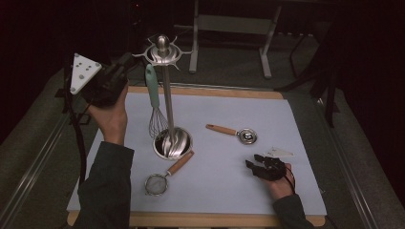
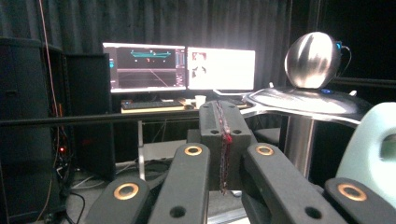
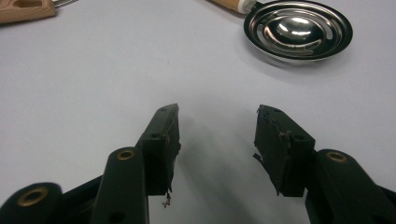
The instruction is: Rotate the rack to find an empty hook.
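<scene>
On the pale mat [image 1: 229,186], the closed, empty left gripper [image 1: 125,64] could knock the hanging whisk [image 1: 154,102] off the stand [image 1: 165,52], while the right gripper [image 1: 255,164] rests spread.

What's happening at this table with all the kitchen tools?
A person holds a gripper in each hand. The left gripper, jaws shut and empty, is raised beside the top of a metal utensil stand, where a mint-handled whisk hangs. The right gripper rests open on the white mat. A small strainer and a wooden-handled metal scoop lie on the mat.

Strainer [image 1: 156,183], egg separator [image 1: 247,136], monitors [image 2: 179,67].
</scene>
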A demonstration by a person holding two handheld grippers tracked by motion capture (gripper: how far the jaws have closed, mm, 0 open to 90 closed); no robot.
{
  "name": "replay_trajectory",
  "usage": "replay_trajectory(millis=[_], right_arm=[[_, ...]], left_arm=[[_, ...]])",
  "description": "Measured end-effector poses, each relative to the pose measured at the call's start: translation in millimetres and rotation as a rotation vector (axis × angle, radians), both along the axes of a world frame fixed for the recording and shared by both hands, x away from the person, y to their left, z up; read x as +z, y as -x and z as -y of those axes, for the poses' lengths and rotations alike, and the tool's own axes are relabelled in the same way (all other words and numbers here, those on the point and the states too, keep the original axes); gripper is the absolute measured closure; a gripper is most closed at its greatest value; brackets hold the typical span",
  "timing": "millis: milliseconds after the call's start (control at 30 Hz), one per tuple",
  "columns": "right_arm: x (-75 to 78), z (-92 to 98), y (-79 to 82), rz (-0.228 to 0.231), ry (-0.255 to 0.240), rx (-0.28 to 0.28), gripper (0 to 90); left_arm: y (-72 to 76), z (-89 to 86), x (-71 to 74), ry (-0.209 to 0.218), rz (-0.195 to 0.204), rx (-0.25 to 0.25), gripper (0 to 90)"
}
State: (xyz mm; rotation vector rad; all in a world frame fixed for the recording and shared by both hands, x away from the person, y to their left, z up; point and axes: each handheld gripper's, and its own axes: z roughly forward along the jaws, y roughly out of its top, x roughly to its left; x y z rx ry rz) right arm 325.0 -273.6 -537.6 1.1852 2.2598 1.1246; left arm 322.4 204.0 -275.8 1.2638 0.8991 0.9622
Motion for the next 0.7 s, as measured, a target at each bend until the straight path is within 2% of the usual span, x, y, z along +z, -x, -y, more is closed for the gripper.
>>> replay_trajectory(millis=[333, 400, 700], right_arm=[[0.1, 0.0, 0.1, -0.001, 0.0, 0.0, 49.7], [0.0, 0.0, 0.1, -0.001, 0.0, 0.0, 49.7], [0.0, 0.0, 0.0, -0.001, 0.0, 0.001, 49.7]], left_arm=[[9.1, 5.5, 0.2, -0.016, 0.035, -0.012, 90.0], [7.7, 6.9, 1.3, -0.031, 0.029, -0.01, 90.0], [-1.8, 7.7, 3.9, -0.038, 0.006, 0.003, 90.0]])
